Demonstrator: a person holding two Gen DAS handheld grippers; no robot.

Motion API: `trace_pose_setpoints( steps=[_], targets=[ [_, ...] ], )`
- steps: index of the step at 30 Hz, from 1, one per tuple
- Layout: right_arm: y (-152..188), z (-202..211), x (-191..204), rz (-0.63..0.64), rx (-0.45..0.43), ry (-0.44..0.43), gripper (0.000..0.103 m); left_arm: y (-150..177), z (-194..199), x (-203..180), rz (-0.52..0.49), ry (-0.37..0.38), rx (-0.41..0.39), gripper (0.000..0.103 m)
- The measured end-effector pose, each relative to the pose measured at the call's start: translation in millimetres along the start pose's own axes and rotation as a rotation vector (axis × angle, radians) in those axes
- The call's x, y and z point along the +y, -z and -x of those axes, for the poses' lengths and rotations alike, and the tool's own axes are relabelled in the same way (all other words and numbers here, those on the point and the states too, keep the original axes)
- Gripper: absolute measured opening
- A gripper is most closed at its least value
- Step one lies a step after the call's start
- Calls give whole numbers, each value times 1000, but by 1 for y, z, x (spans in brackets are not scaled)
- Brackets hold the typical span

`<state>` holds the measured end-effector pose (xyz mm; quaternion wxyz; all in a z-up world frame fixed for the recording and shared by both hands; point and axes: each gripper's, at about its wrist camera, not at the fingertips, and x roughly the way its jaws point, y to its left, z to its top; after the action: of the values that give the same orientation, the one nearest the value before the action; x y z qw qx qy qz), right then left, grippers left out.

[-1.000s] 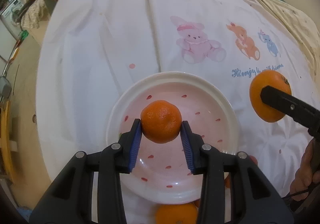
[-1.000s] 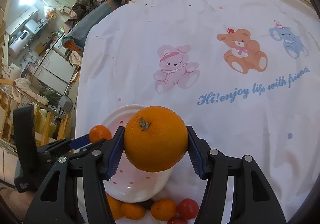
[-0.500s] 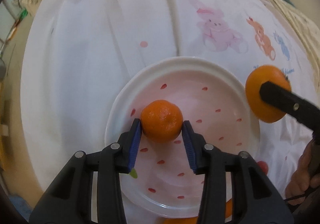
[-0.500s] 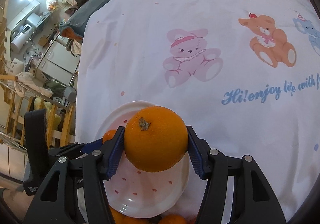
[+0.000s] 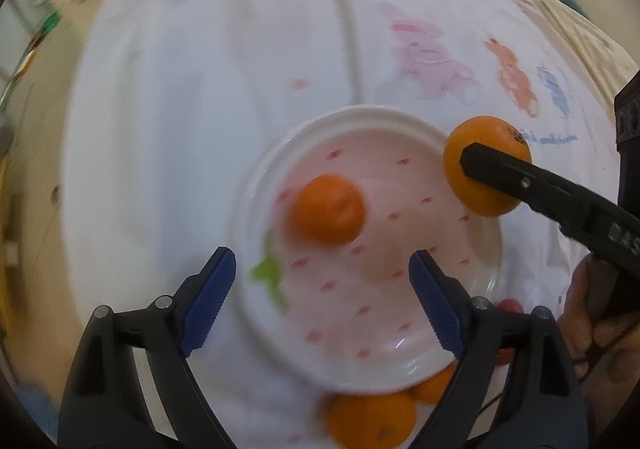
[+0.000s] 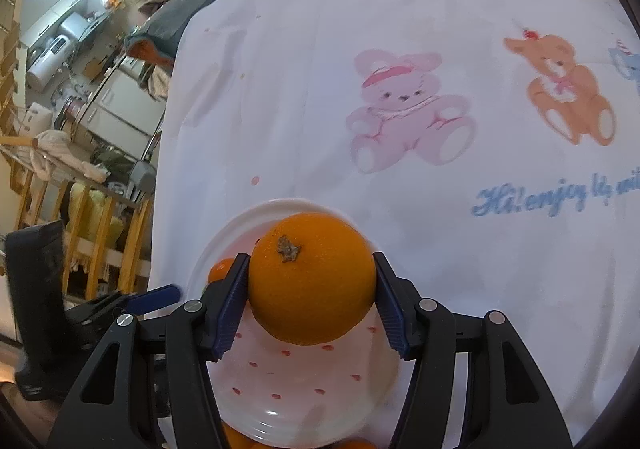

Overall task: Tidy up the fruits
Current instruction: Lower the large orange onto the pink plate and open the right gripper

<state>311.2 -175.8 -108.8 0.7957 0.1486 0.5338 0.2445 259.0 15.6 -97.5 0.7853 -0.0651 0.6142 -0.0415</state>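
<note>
A white cloth (image 6: 304, 97) with a pink bunny and an orange bear printed on it covers the table, and a messy kitchen shows behind it on the left of the right wrist view. On the cloth sits a white plate (image 5: 352, 121) with little red marks. One small orange (image 5: 327, 209) lies on the plate, a bit blurry, with nothing touching it. The left gripper (image 5: 322, 301) is just above the plate. Its jaws are opening wide, and the small orange is out in front of the blue pads, not between them. So that fruit looks done. The right gripper (image 6: 311, 303) squeezes a big orange (image 6: 312, 277) between its blue pads and holds it over the edge of the plate. I think this one goes down next. A hand (image 5: 596, 325) shows at the right side of the left wrist view, holding that tool. More fruit waits on the cloth just beside the near edge of the plate: another orange (image 5: 372, 423) and something small and red (image 5: 509, 305), partly hidden. So the job is only started, with one fruit on the plate, one on its way, and a few still to pick up.
</note>
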Motion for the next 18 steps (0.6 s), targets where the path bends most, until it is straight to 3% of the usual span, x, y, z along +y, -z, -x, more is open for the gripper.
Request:
trace_pose_setpoints(
  steps=[6,12,18],
  targets=[
    [0,-24,14,112,41,30,62,11,24,30,54,-126,-37,86],
    [10,-45,23,239,106,106,62,15,29,41,93,-104,-48,86],
    [12,-45,27,260,103,128,67,17,32,40,89,-99,-52,86]
  ],
)
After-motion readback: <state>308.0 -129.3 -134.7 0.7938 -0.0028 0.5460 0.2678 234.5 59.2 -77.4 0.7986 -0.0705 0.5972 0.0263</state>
